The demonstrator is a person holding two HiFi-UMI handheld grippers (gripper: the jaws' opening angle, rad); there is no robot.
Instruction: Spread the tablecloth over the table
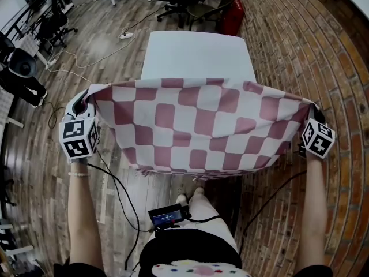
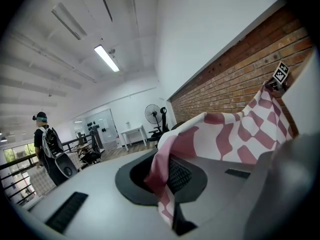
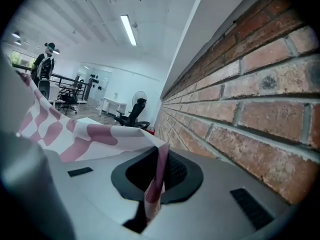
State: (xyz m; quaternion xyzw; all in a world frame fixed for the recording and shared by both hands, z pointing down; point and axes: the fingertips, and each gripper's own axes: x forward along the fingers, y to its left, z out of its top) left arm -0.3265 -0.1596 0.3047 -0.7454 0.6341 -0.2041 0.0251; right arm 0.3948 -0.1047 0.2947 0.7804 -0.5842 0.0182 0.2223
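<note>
A pink-and-white checked tablecloth (image 1: 199, 126) hangs stretched in the air between my two grippers, in front of a white table (image 1: 199, 53). My left gripper (image 1: 87, 100) is shut on the cloth's left corner, and my right gripper (image 1: 315, 115) is shut on its right corner. In the left gripper view the tablecloth (image 2: 165, 179) is pinched between the shut jaws and runs away to the right gripper's marker cube (image 2: 281, 74). The right gripper view shows the tablecloth (image 3: 156, 189) clamped in its jaws. The cloth's sagging lower edge hides the table's near end.
A brick wall (image 1: 311, 45) runs close along the right side. Office chairs (image 1: 190, 2) and a red object (image 1: 233, 16) stand beyond the table. Cables (image 1: 86, 56) and a power strip (image 1: 125, 36) lie on the wooden floor at left. A person (image 2: 42, 139) stands far off.
</note>
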